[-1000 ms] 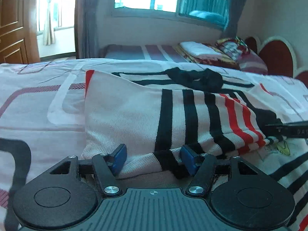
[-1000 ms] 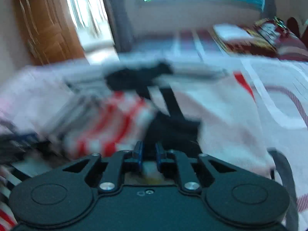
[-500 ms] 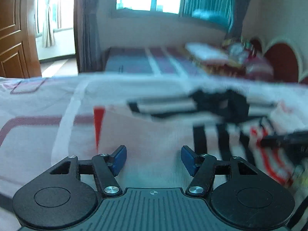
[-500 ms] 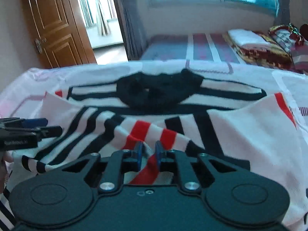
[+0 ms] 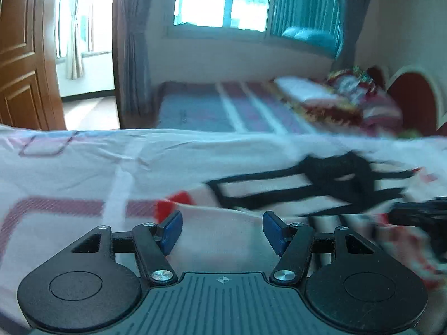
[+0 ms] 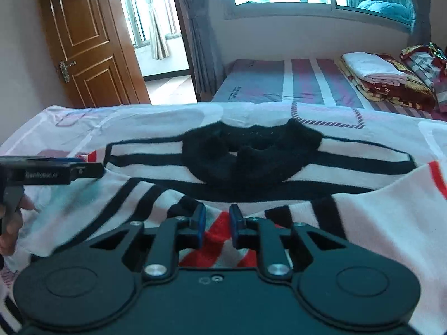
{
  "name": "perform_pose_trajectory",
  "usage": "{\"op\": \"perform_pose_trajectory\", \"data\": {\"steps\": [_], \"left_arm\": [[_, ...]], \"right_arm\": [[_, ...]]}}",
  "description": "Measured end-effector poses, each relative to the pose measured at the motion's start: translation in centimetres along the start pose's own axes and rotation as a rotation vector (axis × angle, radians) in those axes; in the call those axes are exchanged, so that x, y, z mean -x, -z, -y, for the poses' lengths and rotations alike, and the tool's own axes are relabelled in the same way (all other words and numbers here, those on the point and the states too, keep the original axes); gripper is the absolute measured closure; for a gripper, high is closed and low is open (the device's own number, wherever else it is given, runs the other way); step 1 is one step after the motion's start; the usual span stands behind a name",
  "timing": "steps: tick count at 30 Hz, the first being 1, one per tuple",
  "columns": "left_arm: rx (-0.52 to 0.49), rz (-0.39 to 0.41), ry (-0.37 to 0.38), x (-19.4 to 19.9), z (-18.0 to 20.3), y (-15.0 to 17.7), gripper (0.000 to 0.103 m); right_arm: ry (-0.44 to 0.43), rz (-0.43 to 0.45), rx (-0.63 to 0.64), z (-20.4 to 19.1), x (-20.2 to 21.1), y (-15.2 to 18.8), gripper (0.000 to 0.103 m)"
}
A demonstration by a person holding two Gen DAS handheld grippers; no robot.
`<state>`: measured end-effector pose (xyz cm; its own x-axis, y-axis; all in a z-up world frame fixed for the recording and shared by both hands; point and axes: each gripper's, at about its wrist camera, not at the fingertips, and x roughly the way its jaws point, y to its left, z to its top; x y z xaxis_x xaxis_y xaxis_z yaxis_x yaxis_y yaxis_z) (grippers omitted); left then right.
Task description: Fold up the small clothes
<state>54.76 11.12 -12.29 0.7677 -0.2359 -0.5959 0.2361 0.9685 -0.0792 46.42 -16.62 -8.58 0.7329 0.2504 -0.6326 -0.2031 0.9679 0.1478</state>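
Two grippers hang over a small knit sweater (image 6: 279, 178) that lies on a bed sheet (image 6: 117, 117) with pink and purple lines. The sweater is white with black and red stripes and a black collar (image 6: 251, 162). Both of its sides are folded in over the middle.

The left gripper (image 5: 222, 233) has its blue pads (image 5: 171, 231) spread wide apart. Nothing is between them, and white sweater cloth shows just past them.

The right gripper (image 6: 217, 227) is opening its jaws. A red and white striped bit of the sweater lies under the gap, but the pads do not press on it.

Far back stand a brown door (image 6: 83, 42) and another bed (image 6: 293, 83).
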Motion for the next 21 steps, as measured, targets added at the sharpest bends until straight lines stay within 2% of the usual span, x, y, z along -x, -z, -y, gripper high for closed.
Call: {"op": "perform_pose_trajectory", "data": {"steps": [1,4,6,7,8,10,13,15,16,17,18,21], "left_arm": [[-0.028,0.009,0.006,0.8,1.5,0.7,0.040],[-0.071,0.004,0.017,1.6,5.3,2.4,0.040],[-0.138,-0.019,-0.025,1.0,7.1,3.8,0.040],[-0.158,-0.026,-0.046,0.8,7.2,4.6,0.040],[-0.158,-0.002,-0.044,1.4,6.8,5.3,0.037],[-0.160,0.005,-0.081,2.2,5.8,5.9,0.022],[-0.136,-0.004,-0.101,3.2,4.5,5.9,0.021],[-0.134,-0.001,-0.127,3.8,4.8,5.3,0.021],[-0.127,0.017,-0.111,4.3,5.2,5.0,0.021],[-0.116,0.033,-0.081,4.8,5.8,4.8,0.021],[-0.118,0.044,-0.057,5.3,6.5,4.7,0.021],[-0.181,0.042,-0.018,5.8,9.3,5.2,0.021]], "right_arm": [[-0.007,0.020,-0.004,-0.1,0.7,0.1,0.077],[-0.034,-0.005,-0.007,-1.0,0.8,0.7,0.076],[-0.042,-0.038,0.034,-1.8,0.3,1.7,0.079],[-0.026,-0.043,0.070,-2.1,0.2,2.2,0.080],[-0.002,-0.037,0.106,-2.0,0.4,2.7,0.082],[0.085,-0.009,0.123,-0.4,1.5,3.5,0.082],[0.142,0.008,0.031,3.5,3.6,4.3,0.087],[0.151,0.002,-0.004,4.3,4.3,4.3,0.087],[0.151,0.003,-0.028,4.3,4.7,4.1,0.087],[0.154,0.014,-0.039,4.1,5.2,4.0,0.078],[0.147,0.034,-0.037,3.8,5.9,3.9,0.075],[0.104,0.040,-0.026,3.2,6.9,4.4,0.077]]}}
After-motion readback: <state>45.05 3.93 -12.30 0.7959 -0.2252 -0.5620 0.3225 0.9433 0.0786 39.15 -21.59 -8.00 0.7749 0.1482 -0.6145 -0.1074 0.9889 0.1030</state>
